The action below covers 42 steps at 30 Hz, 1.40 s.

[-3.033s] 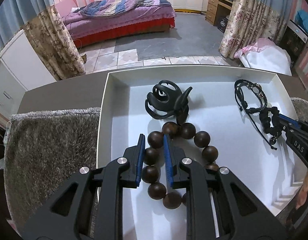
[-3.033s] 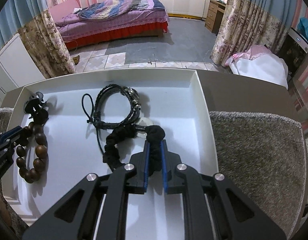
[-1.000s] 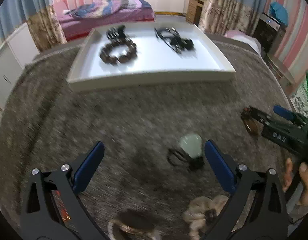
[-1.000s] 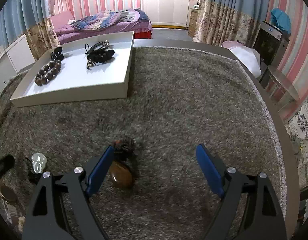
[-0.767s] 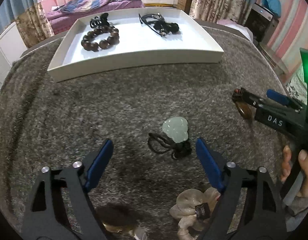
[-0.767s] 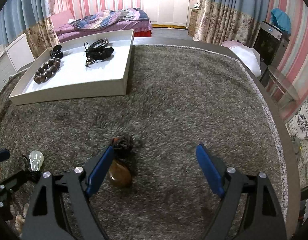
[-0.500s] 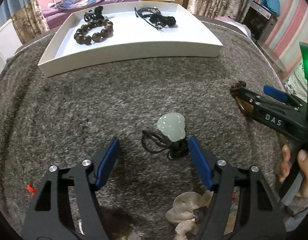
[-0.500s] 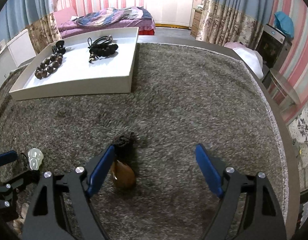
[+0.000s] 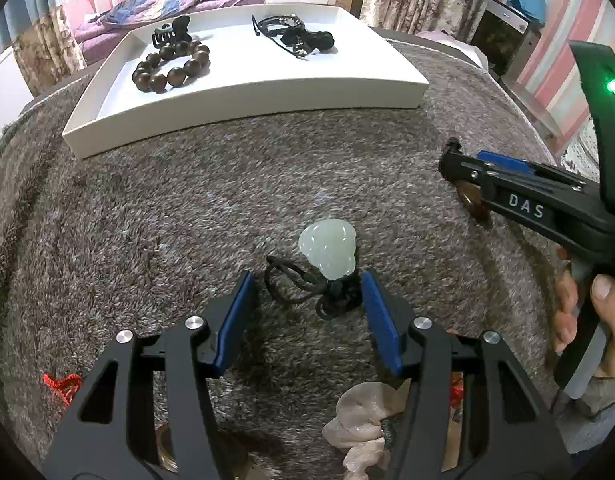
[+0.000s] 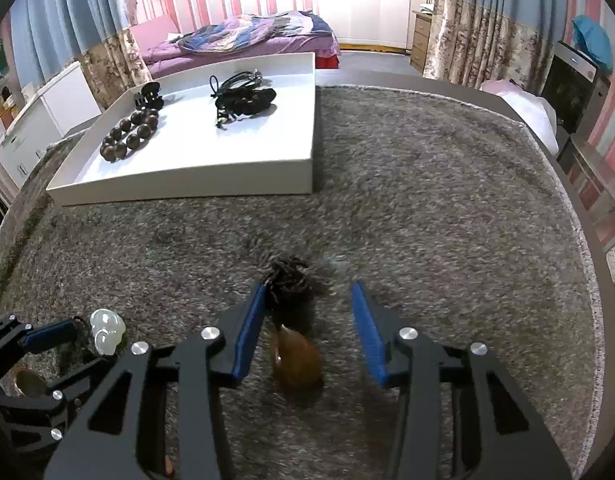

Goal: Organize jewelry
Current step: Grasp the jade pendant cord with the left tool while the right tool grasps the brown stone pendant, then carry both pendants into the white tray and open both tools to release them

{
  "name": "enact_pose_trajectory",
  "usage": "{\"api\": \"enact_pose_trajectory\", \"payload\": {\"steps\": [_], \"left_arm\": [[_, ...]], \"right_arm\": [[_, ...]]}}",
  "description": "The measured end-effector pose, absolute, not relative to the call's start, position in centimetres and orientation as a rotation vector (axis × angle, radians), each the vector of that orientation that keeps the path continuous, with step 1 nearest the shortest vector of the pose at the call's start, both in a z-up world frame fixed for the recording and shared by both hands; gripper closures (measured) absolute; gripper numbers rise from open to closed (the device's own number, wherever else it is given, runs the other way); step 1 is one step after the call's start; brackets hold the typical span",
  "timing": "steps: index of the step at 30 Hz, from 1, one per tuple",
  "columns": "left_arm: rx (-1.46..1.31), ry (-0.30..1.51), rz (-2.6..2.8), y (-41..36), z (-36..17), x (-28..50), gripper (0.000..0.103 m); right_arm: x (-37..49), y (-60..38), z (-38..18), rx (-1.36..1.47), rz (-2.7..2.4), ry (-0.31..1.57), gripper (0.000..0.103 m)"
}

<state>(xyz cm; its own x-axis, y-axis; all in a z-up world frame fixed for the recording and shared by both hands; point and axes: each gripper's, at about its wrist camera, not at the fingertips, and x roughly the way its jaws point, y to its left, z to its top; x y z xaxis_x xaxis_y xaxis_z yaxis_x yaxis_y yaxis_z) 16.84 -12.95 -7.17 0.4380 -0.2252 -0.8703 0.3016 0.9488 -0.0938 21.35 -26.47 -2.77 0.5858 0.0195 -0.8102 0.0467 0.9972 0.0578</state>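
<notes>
Now both pickups are underway — the left gripper (image 9: 305,304) closing around the pale jade pendant (image 9: 328,249) on the rug (image 9: 187,208), the right gripper (image 10: 307,320) closing around the amber pendant (image 10: 295,356), neither pinched yet — next, carry them to the white tray (image 9: 243,98).

Rug (image 9: 155,208): mottled grey-brown shag.
Tray (image 9: 243,100), far left: plain white.
In the tray: bead bracelet (image 9: 169,66), dark glossy brown; hair claw (image 9: 171,32), black; cord bundle (image 9: 295,38), black.
Jade pendant (image 9: 327,252), near: pale translucent green on a black knotted cord.
Amber pendant (image 10: 295,356): glossy orange-brown, with a dark brown-black knotted cord at its far end.
Left gripper (image 9: 305,316) and right gripper (image 10: 307,328): black frames, blue pads, silver screws; white letters "DAS" on the right one's side.
Scrunchie (image 9: 363,416), near edge: pale pink.
Red cord (image 9: 61,386), near left.
Far walls: pink and white stripes; curtains (image 10: 467,12) blue over a floral band.
</notes>
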Motion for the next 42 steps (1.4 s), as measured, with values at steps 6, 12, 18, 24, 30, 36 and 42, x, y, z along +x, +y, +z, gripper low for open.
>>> {"api": "enact_pose_trajectory", "payload": {"steps": [6,12,18,24,30,36,42], "left_arm": [[0.096,1.048,-0.331,-12.1,-7.1,16.1,0.05],[0.079,1.053,-0.358,-11.7,-7.0,16.0,0.066],[0.087,1.056,-0.377,-12.1,-6.9,15.7,0.082],[0.089,1.05,-0.382,-12.2,-6.8,15.6,0.083],[0.097,1.024,-0.369,-12.0,-6.0,15.4,0.084],[0.087,0.984,-0.366,-11.4,-4.2,15.2,0.086],[0.073,0.937,-0.349,-9.7,-1.2,16.0,0.086]], "right_arm": [[21.4,-25.7,-3.6,0.036,0.001,0.944,0.064],[21.3,-25.6,-3.5,0.022,0.009,0.926,0.077],[21.0,-26.2,-3.3,0.03,-0.005,0.913,0.078],[20.8,-26.6,-3.2,0.038,-0.016,0.908,0.079],[20.5,-26.9,-2.9,0.041,-0.027,0.902,0.079],[20.2,-27.0,-1.9,0.042,-0.032,0.888,0.079],[20.5,-27.4,0.3,0.062,-0.027,0.861,0.08]]}}
